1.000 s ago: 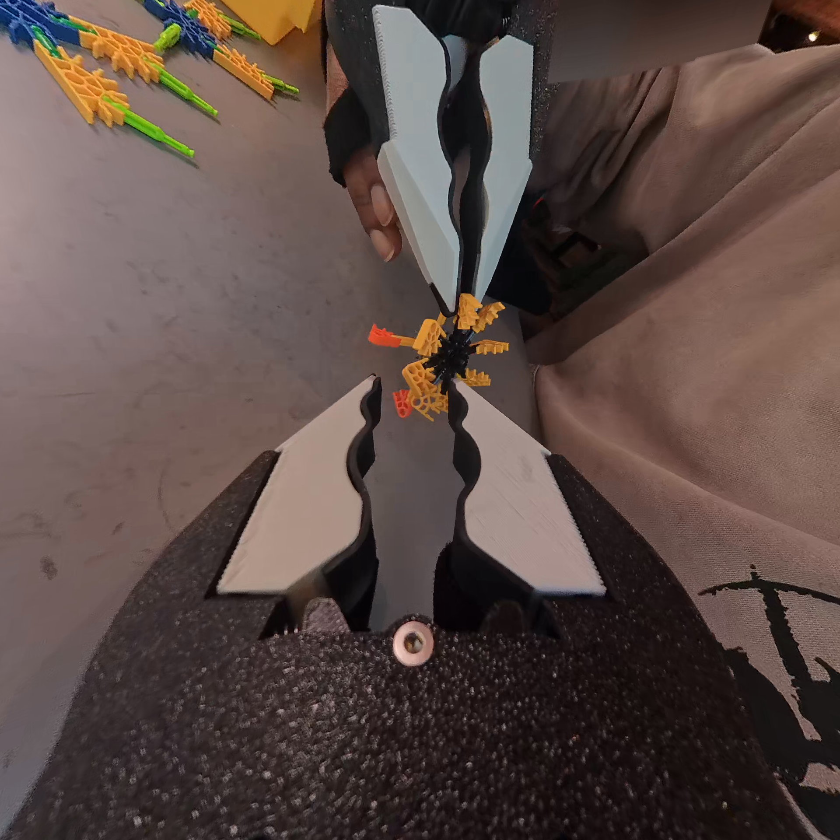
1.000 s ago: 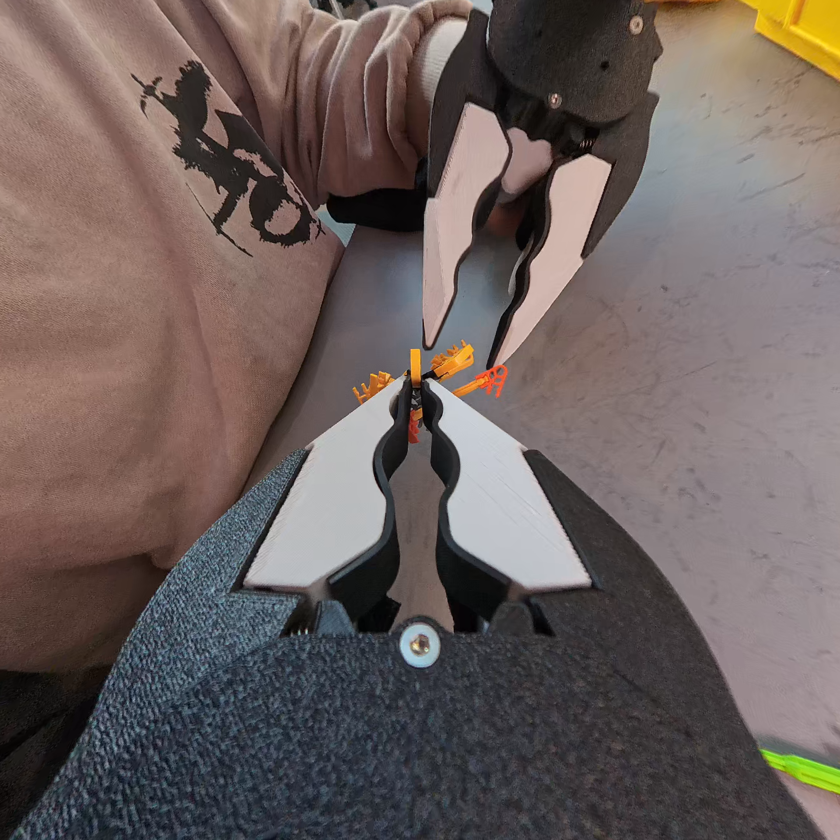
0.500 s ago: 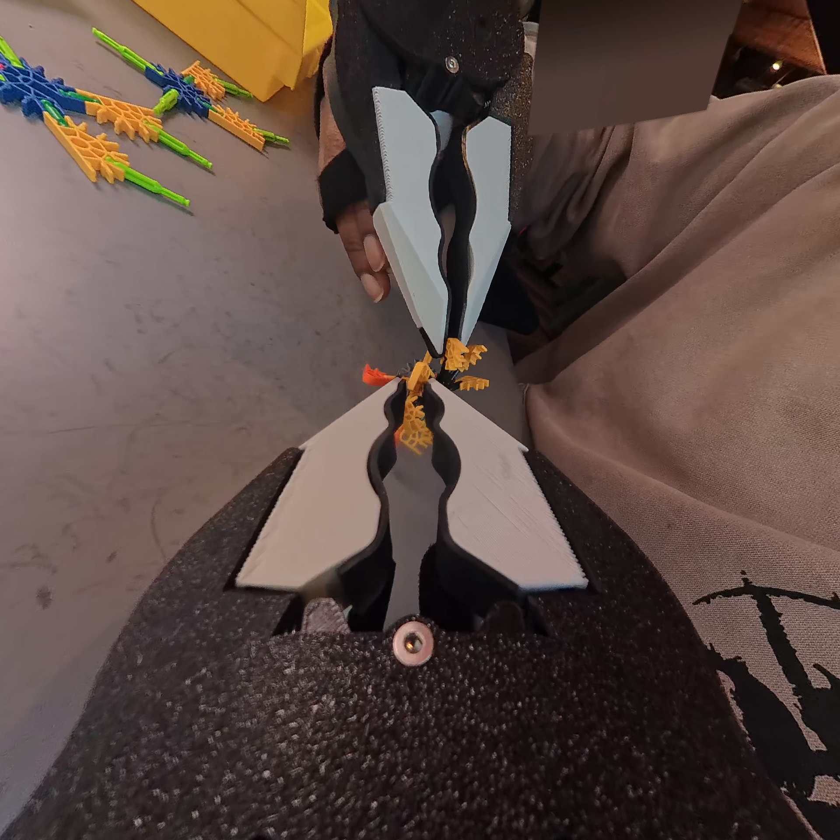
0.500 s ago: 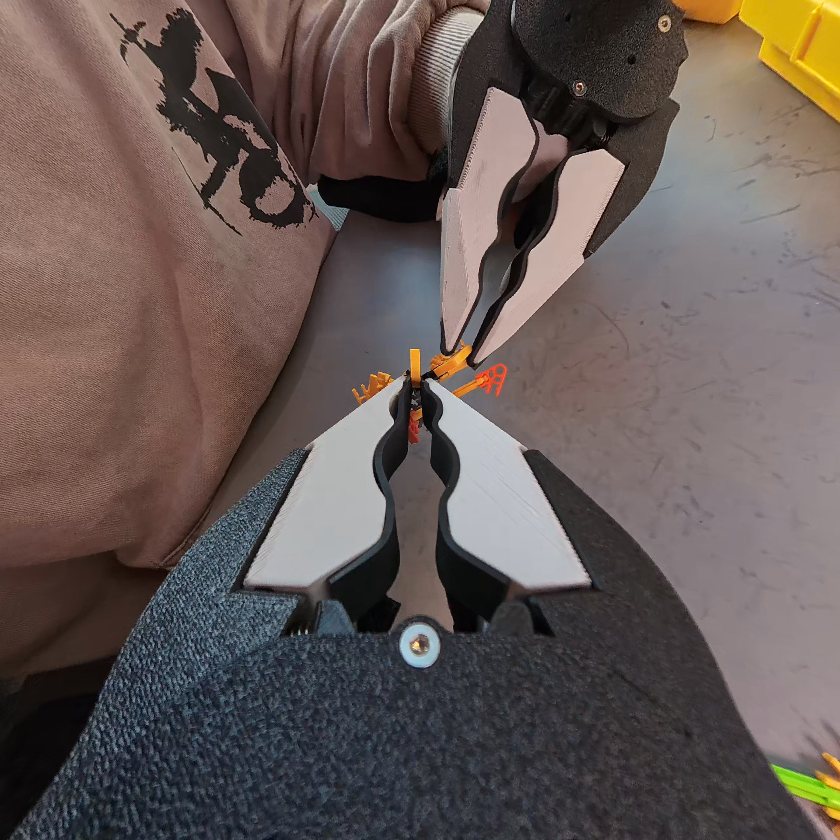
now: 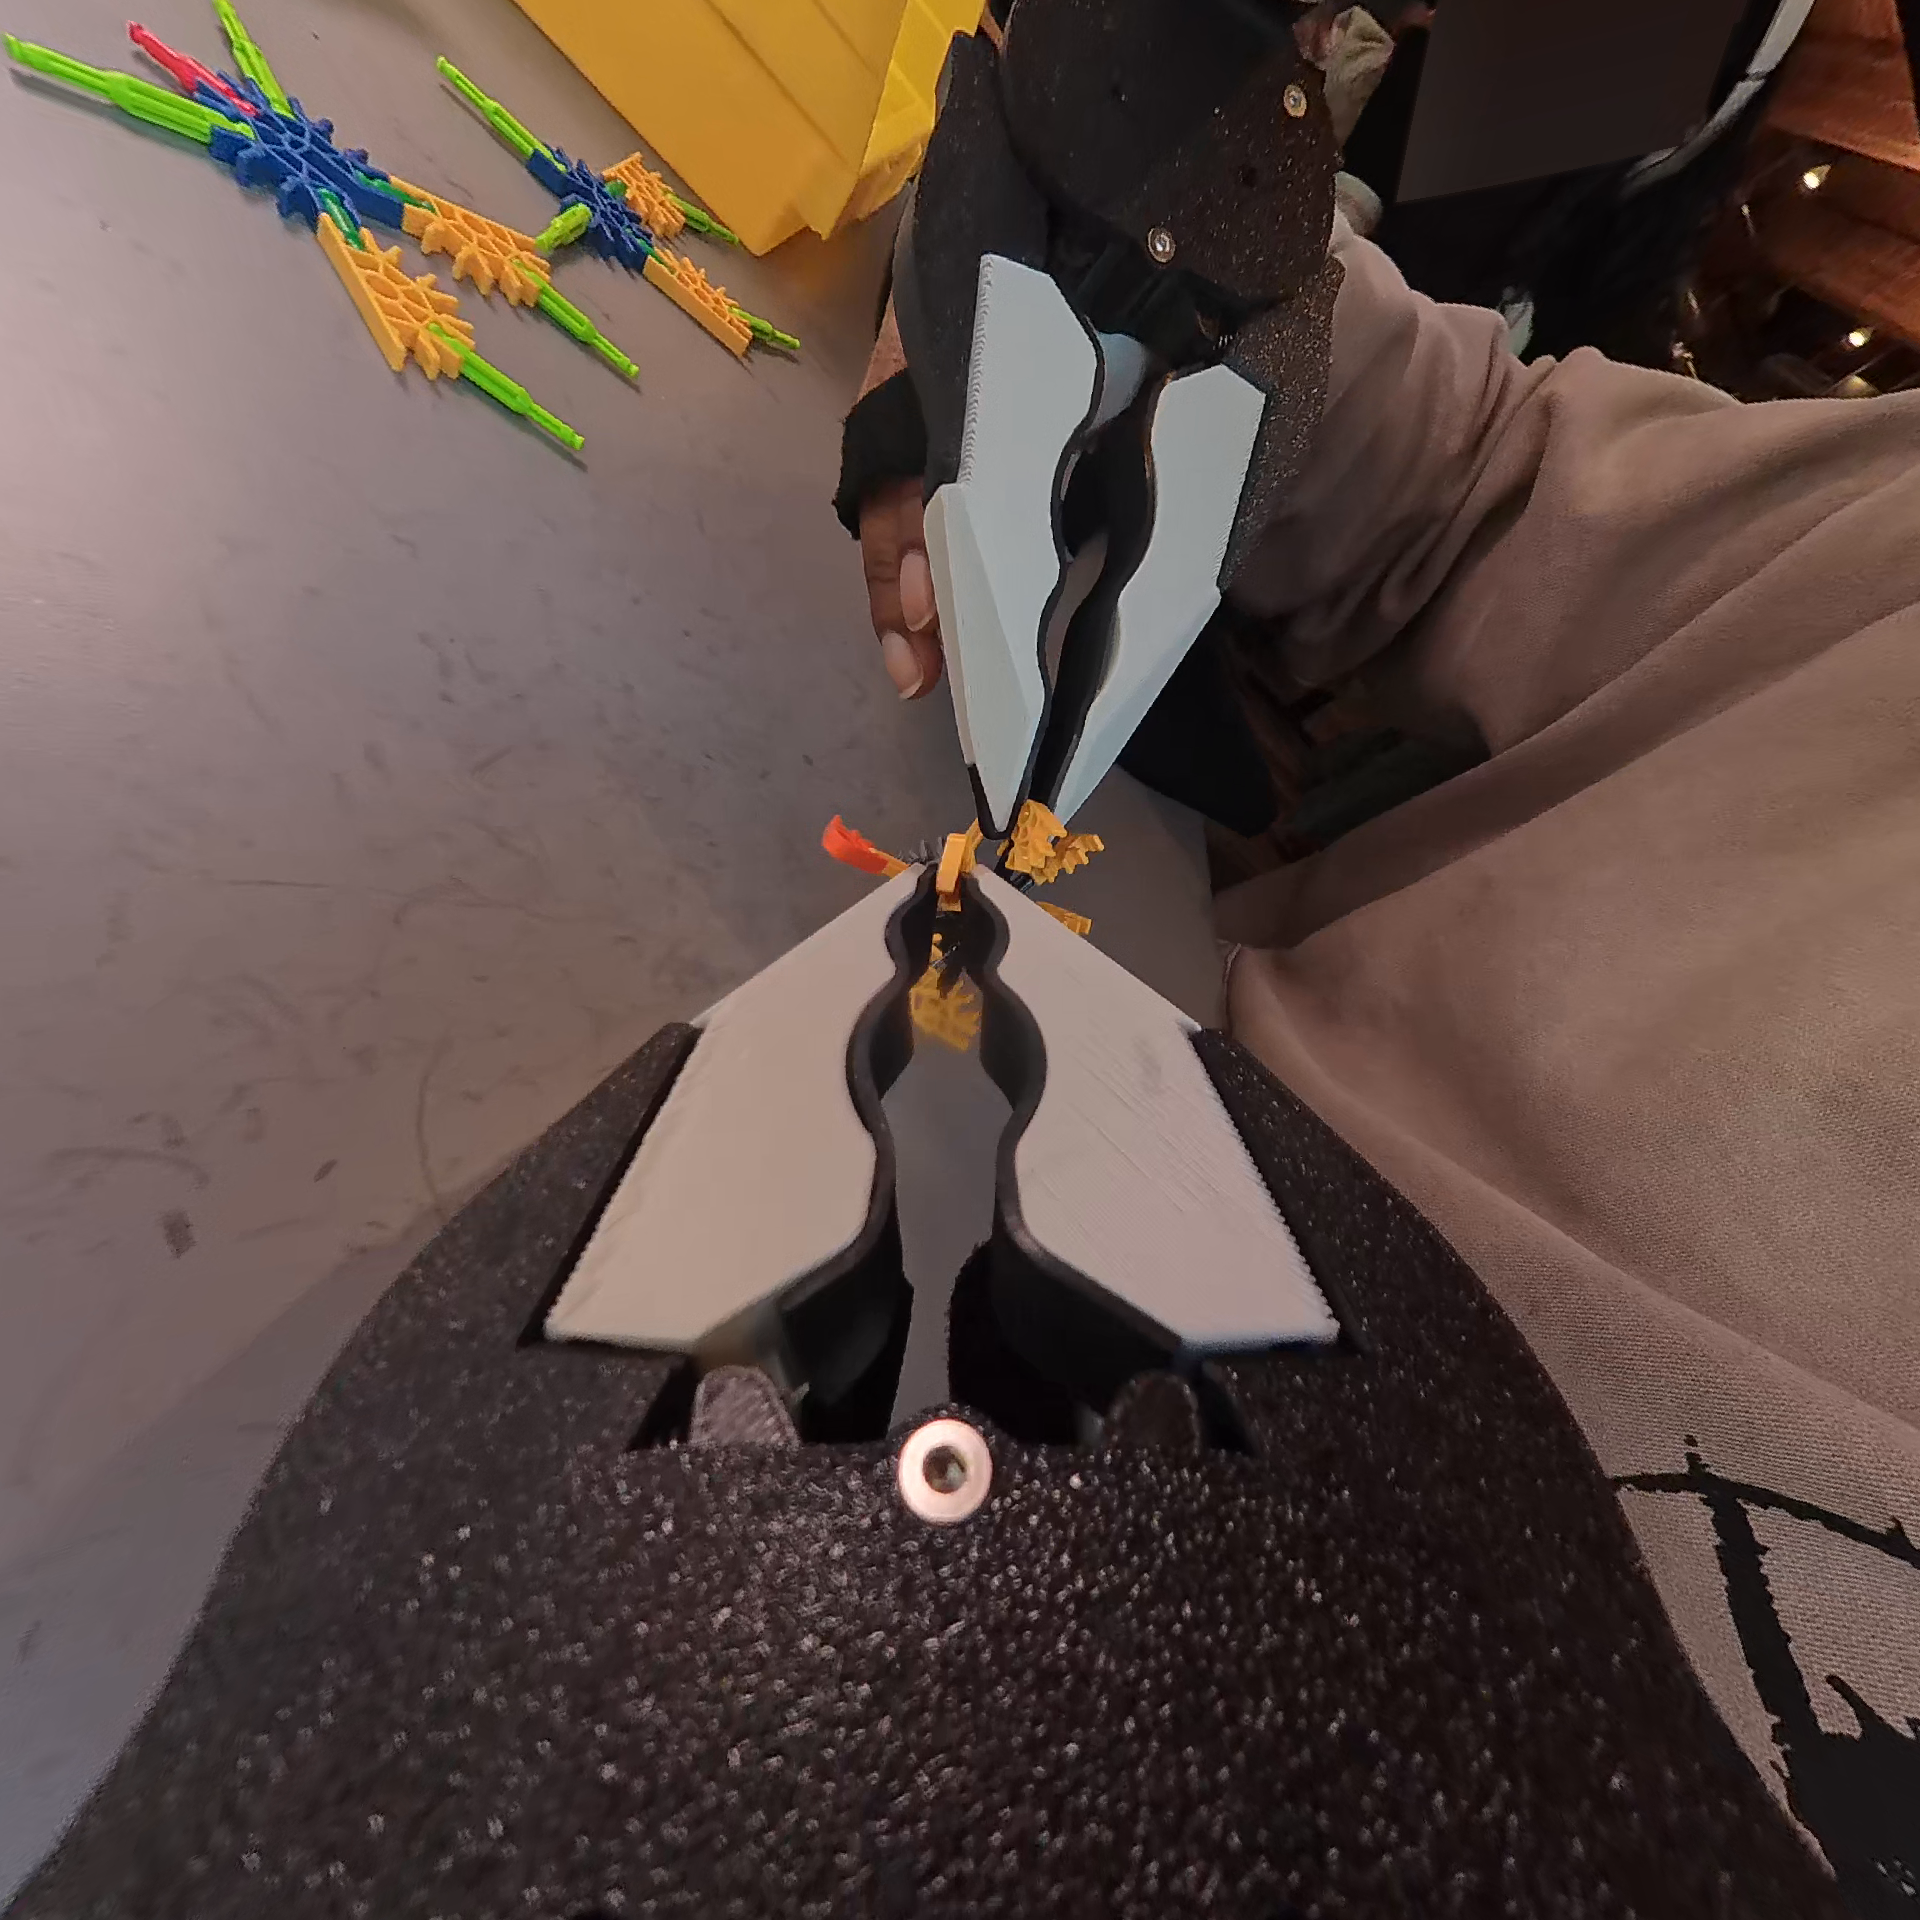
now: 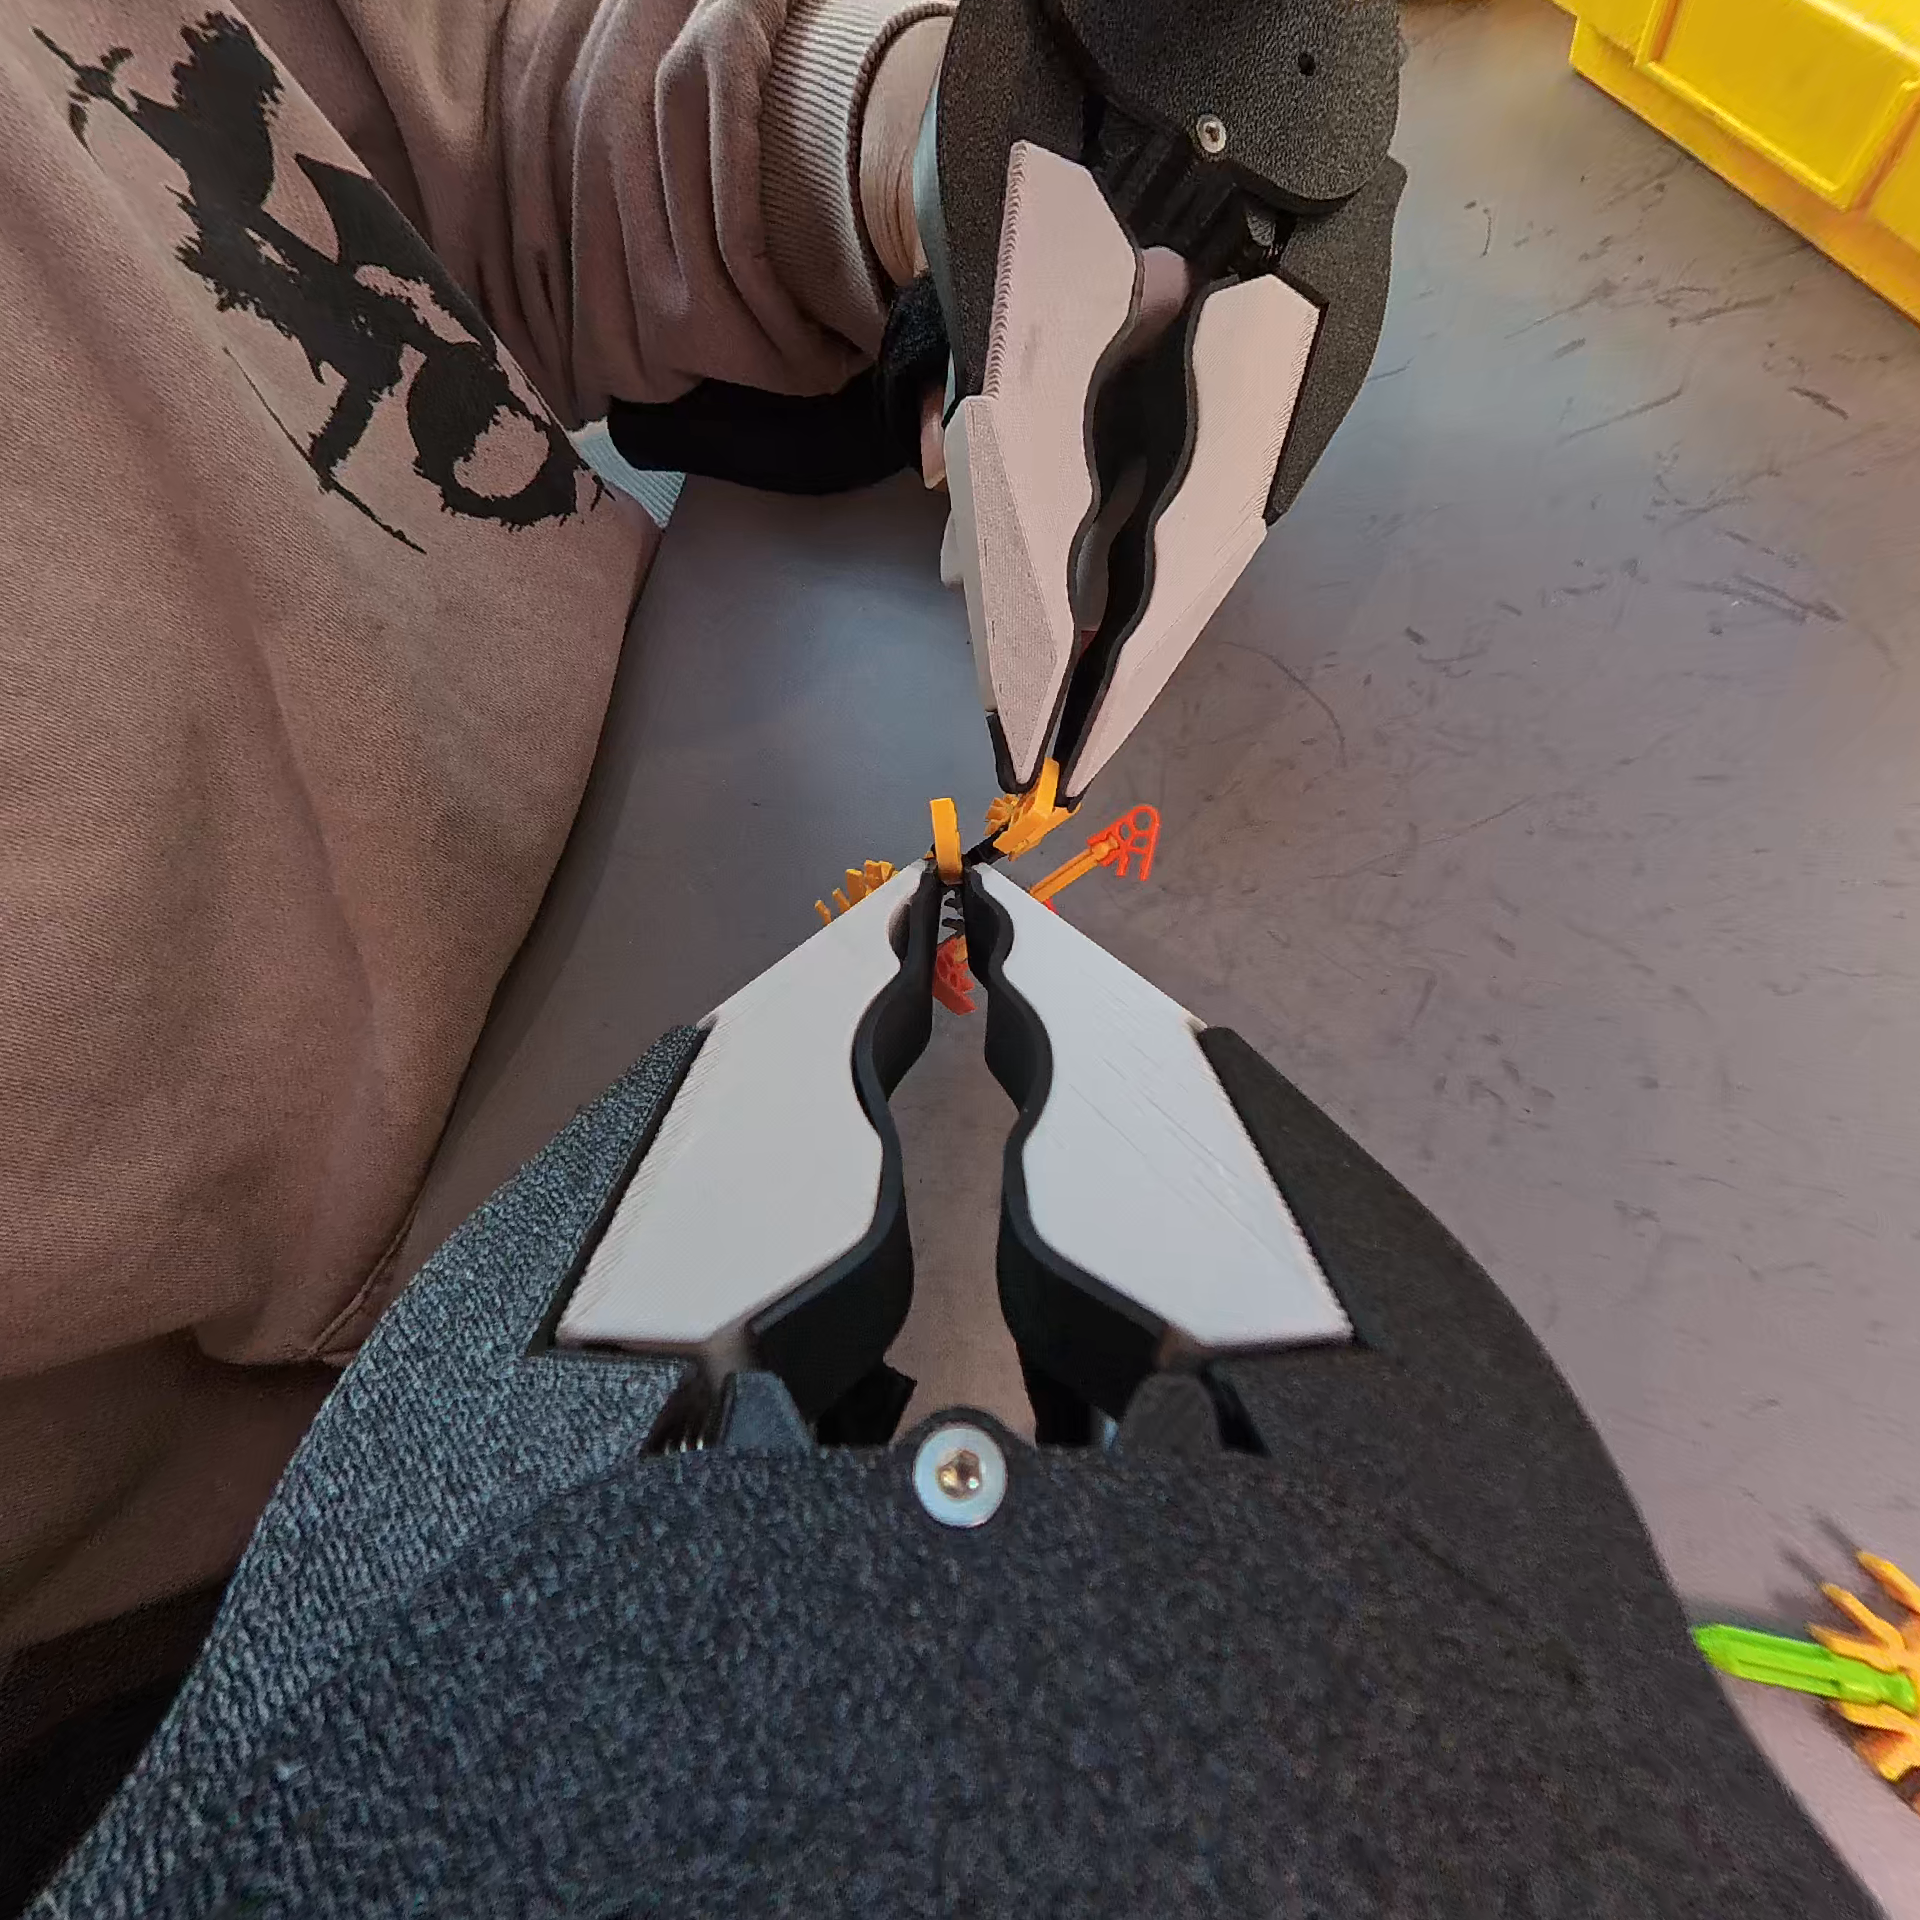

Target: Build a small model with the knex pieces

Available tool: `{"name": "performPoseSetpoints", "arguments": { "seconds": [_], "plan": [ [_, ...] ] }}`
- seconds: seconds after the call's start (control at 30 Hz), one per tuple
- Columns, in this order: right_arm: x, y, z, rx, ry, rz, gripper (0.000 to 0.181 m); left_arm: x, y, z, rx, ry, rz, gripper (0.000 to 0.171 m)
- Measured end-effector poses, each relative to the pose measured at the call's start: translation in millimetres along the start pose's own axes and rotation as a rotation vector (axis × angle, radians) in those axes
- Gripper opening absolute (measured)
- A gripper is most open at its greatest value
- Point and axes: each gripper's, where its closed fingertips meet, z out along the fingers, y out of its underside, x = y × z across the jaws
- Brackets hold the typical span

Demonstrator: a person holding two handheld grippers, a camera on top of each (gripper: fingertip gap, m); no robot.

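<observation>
Small toy: a spoked cluster (image 5: 1023, 852) of yellow-orange plastic connectors on a black hub, with one red-orange piece (image 6: 1127, 842) on a thin rod.
Where: held above the grey table (image 5: 364, 727), between the two grippers' meeting tips.
Long axis: none I can make out; the red-tipped rod points away to the left gripper's left.
Left gripper (image 5: 951, 883): tips nearly together, pinching a yellow spoke.
Right gripper (image 6: 948, 871): tips nearly together, gripping the cluster from the opposite side.
Beyond: blue, yellow and green connector stars (image 5: 416, 239) beside a yellow bin (image 5: 748, 114), well apart from both grippers.
</observation>
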Motion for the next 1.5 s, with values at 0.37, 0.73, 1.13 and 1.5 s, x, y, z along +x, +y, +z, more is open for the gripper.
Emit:
{"name": "performPoseSetpoints", "arguments": {
  "seconds": [0.37, 0.73, 1.13, 1.5],
  "plan": [
    [-2, -29, -34, 0.308, -0.005, -0.006, 0.001, 11, -33, -30, 0.178, 0.069, 0.096, 0.024],
    [-18, -71, -103, 0.904, -0.055, 0.054, 0.001, 45, -64, -5, 0.327, -0.052, 0.470, 0.023],
    [-12, -56, -86, 0.763, 0.024, 0.103, 0.015, 46, -56, -9, 0.321, -0.119, 0.547, 0.003],
    [106, 66, -161, -0.025, 0.807, 0.317, 0.034, -22, -80, -71, 0.429, -0.486, 0.455, 0.003]
  ]
}}
